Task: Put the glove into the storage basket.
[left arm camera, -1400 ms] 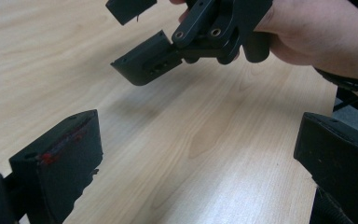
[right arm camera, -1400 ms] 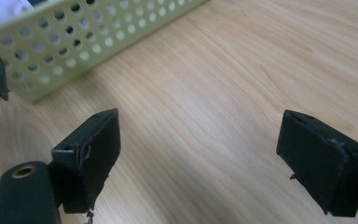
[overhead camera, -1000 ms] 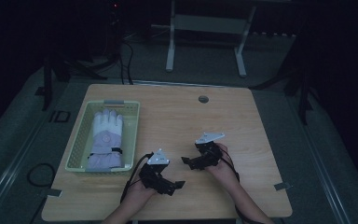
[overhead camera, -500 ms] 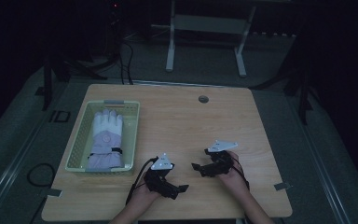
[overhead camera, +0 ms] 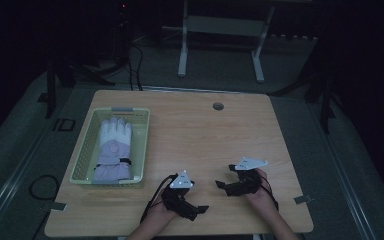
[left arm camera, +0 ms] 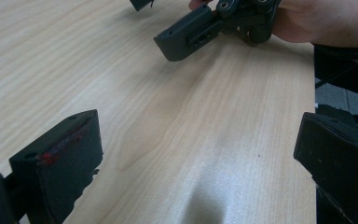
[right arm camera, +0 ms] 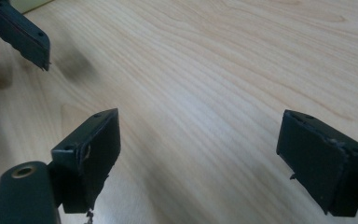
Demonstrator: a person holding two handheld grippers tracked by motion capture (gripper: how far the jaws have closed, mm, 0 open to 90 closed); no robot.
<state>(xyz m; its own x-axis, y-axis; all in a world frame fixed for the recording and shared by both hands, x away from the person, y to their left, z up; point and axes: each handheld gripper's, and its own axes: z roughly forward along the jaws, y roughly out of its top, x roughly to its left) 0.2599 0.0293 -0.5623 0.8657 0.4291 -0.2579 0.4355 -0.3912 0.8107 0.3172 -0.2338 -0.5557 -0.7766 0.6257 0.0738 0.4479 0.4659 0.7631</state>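
Low over the wooden table (overhead camera: 190, 130), near its front edge, my left gripper (overhead camera: 199, 201) stands open with nothing between its jaws. My right gripper (overhead camera: 225, 177) is just to its right, also open and empty, jaws pointing left. In the left gripper view, the left gripper (left arm camera: 198, 158) has its jaws spread wide over bare wood, with the right gripper (left arm camera: 214, 23) and the hand holding it at the top. The right gripper (right arm camera: 207, 154) in its own view is spread over bare wood too, with one left gripper jaw at the top left.
A pale green basket (overhead camera: 86, 150) stands at the table's left side and holds a white and lavender glove (overhead camera: 113, 147). A small round grommet (overhead camera: 218, 106) sits near the far edge. Beyond the table stands a metal frame (overhead camera: 220, 30) on dark floor.
Both hands have drawn back toward the table's near edge and slightly to the right. Both grippers stay open and empty.
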